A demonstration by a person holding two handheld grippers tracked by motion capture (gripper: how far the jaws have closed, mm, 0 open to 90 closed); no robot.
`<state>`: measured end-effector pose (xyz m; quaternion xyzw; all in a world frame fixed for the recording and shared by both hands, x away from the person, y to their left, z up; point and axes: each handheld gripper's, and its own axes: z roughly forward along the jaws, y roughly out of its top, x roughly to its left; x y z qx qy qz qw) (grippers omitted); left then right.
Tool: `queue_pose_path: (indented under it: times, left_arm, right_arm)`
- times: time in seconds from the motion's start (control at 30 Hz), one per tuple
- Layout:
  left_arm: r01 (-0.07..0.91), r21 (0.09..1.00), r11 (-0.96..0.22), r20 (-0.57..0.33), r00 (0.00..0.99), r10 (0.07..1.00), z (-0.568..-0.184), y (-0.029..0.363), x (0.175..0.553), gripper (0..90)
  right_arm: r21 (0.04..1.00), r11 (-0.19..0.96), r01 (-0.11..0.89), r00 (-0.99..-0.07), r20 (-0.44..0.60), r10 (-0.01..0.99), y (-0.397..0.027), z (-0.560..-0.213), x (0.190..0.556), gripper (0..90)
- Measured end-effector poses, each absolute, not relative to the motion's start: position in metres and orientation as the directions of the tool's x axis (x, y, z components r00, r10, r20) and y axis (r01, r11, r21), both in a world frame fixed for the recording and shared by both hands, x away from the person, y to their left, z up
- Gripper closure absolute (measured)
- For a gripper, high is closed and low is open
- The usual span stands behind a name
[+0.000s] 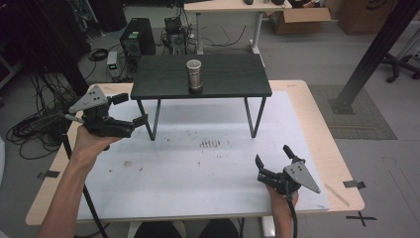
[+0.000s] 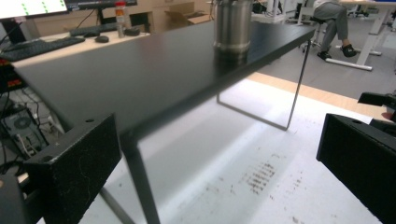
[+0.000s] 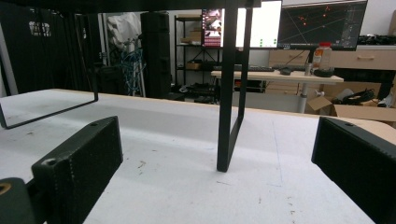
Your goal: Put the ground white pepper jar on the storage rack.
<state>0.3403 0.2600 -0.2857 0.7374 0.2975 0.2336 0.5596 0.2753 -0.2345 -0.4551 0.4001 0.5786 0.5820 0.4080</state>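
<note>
On the small black rectangular stand with thin metal legs [image 1: 163,82], a cylindrical brushed-steel cup [image 1: 194,74] stands upright, near the middle of the dark top and a little toward its front edge. The stand itself rests at the far side of the white-covered tabletop [image 1: 163,173], whose pale wooden border shows along the edges.

At the left, the left tool [image 1: 130,112] is held above the tabletop's left edge, just beside the stand's front left leg and level with its top. Its jaws are spread and pinch nothing. In the left gripper view the two black padded jaws stand wide apart, the stand's near corner and leg sit between them, and the steel cup [image 2: 232,25] appears farther along the dark top, well apart from the jaws.

Near the front right of the tabletop, the right tool [image 1: 272,157] hovers low over the white surface, pointing toward the stand. Its jaws are also spread with nothing between them. In the right gripper view the jaws frame one of the stand's black legs [image 3: 229,88], which is set on the white surface some way ahead of them.

A patch of dark scuff marks [image 1: 209,144] lies on the white cover between the two tools, in front of the stand.
</note>
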Motion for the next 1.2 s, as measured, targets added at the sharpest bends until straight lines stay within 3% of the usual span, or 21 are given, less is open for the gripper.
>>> queue_pose_path:
  times: [0.8,1.2]
  left_arm:
    - [0.249,0.962,-0.111,-0.058,0.582,0.811,-0.377,0.31,0.316,0.3]
    - [0.199,0.975,-0.095,-0.021,0.511,0.859,-0.413,0.327,0.298,0.4]
  right_arm:
    - [1.0,0.003,-0.011,-0.347,-0.007,0.938,-0.234,-0.455,0.275,1.7]
    - [1.0,0.004,-0.011,-0.347,-0.008,0.938,-0.234,-0.455,0.275,1.9]
